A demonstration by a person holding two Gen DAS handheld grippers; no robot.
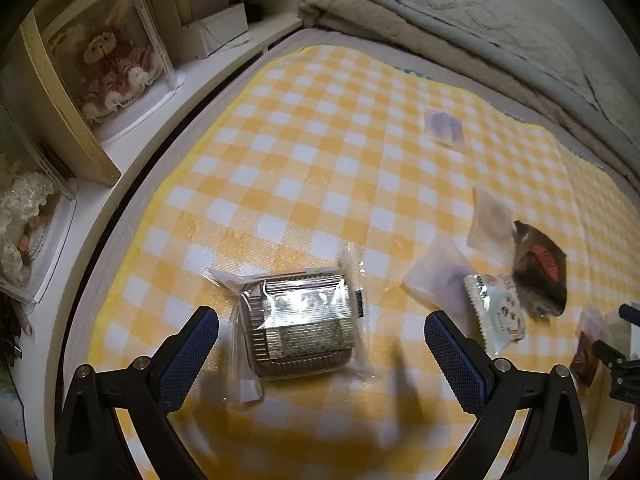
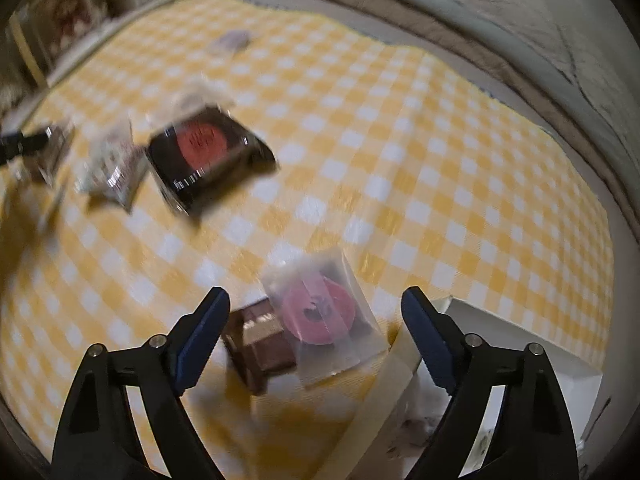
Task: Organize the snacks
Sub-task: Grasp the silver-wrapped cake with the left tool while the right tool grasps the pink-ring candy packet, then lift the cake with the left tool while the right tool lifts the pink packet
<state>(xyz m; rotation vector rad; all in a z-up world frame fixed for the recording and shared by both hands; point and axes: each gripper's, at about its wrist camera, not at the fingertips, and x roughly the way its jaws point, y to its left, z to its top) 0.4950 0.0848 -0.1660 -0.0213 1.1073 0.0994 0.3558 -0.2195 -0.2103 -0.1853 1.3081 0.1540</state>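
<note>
The left gripper point(image 1: 321, 322), jaws wide open and empty, hangs right above the clear-wrapped ridged snack tray point(image 1: 298, 322) near the left edge of the checked cloth point(image 1: 320, 128), its long axis spanning both fingers

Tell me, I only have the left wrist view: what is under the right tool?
Observer: A frosted clear packet holding a round pink snack lies between the open fingers of the right tool, not gripped.
Operator: Anything beside it?
Observer: A brown rectangular wrapped bar touches the packet's left edge.
Operator: Is a container near?
Observer: A white open cardboard box sits just right of that tool, on the yellow checked cloth.
</note>
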